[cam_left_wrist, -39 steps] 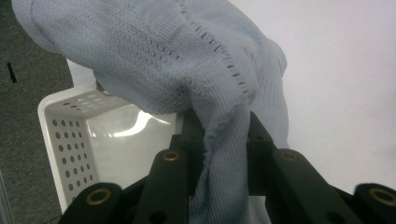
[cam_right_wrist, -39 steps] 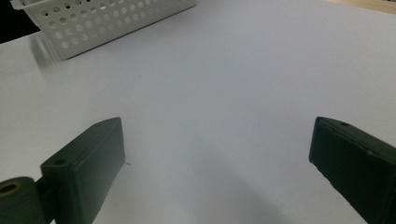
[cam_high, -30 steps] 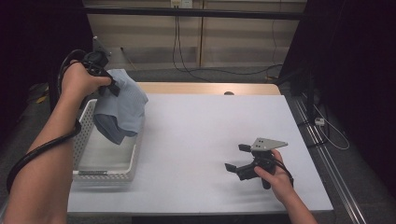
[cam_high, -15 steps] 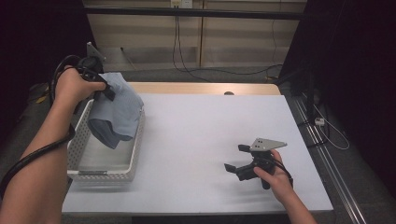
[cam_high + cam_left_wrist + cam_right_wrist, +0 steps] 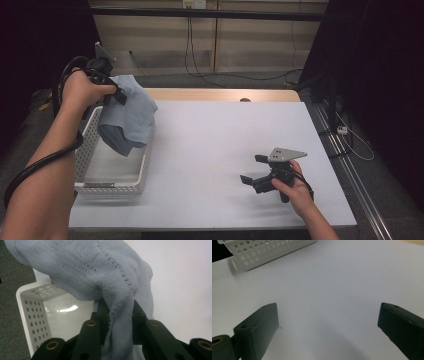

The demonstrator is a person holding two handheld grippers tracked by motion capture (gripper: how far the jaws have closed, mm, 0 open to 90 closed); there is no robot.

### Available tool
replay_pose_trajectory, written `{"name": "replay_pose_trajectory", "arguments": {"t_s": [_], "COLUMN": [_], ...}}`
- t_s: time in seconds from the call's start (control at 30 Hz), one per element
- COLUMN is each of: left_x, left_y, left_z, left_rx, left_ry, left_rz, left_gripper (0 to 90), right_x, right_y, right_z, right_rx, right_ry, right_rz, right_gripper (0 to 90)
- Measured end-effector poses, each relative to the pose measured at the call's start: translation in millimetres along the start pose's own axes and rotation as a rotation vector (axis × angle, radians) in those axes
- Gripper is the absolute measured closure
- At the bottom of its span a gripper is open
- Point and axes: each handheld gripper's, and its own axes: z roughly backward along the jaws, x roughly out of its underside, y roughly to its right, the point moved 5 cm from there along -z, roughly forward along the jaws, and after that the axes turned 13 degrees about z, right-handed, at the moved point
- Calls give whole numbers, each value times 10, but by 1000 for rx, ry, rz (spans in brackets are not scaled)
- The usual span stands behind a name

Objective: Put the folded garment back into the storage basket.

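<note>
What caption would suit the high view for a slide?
Left gripper lifts a light blue knitted cloth over a white perforated basket while the open right gripper rests on the table.

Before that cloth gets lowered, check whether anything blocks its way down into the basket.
Nothing visible does. The light blue knitted cloth, pinched in the left gripper, hangs over the white perforated plastic basket, whose visible floor is bare.
</note>
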Motion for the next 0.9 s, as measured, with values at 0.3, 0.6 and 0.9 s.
{"name": "replay_pose_trajectory", "arguments": {"t_s": [0.3,0.6,0.9], "left_x": [-38,92,226], "left_y": [71,-71,-194], "left_z": [-156,-213,-213], "left_rx": [23,45,58], "left_ry": [-1,-11,-25], "left_rz": [-17,13,46], "left_gripper": [751,751,751], "right_x": [-1,-1,-3], "right_y": [15,11,-12], "right_z": [13,11,-3], "right_rx": [5,4,-1], "right_ry": [2,0,-3], "right_rz": [2,6,8], "right_gripper": [30,30,29]}}
